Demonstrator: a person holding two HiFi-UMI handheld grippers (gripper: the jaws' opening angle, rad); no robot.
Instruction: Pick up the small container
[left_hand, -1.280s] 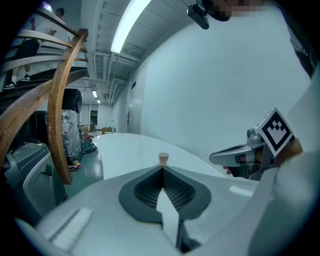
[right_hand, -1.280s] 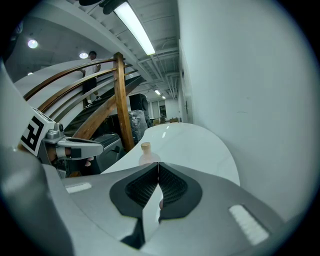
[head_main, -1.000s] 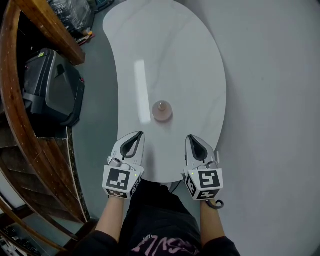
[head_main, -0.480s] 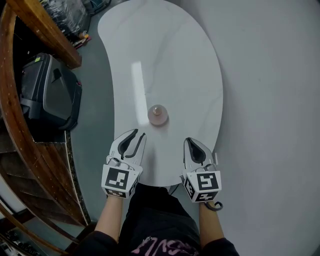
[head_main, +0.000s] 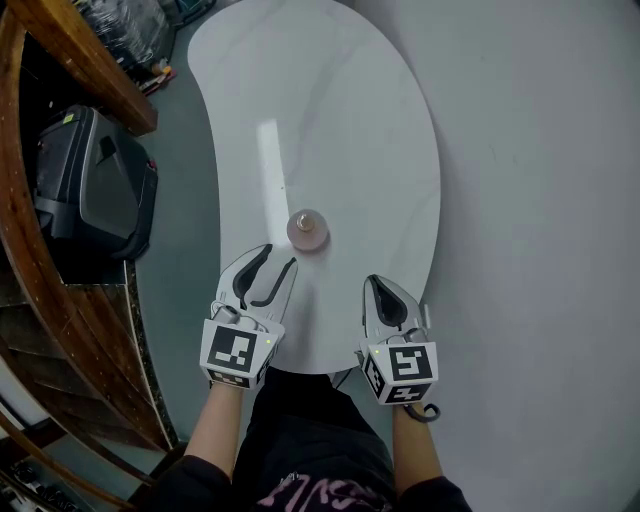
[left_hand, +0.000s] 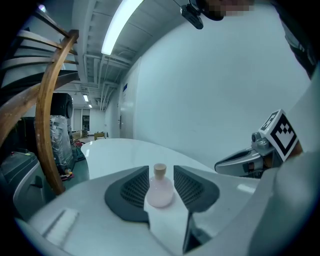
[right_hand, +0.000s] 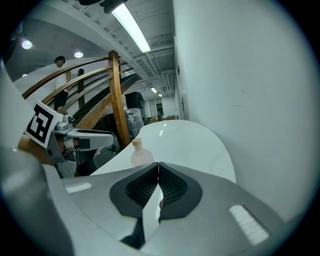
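Observation:
A small pink round container (head_main: 307, 230) with a cork-coloured stopper stands upright on the white kidney-shaped table (head_main: 350, 120). My left gripper (head_main: 275, 265) is open just short of it, at its near left; in the left gripper view the container (left_hand: 160, 187) shows in the gap ahead of the jaws, untouched. My right gripper (head_main: 385, 290) is shut and empty, near the table's front edge, to the right of the container (right_hand: 140, 153).
A dark grey case (head_main: 95, 190) lies on the floor left of the table. A curved wooden railing (head_main: 30, 260) runs along the left side. Grey floor (head_main: 540, 250) lies to the right of the table.
My left gripper has moved forward toward the container and its jaws have spread a little wider. The right gripper has stayed about where it was.

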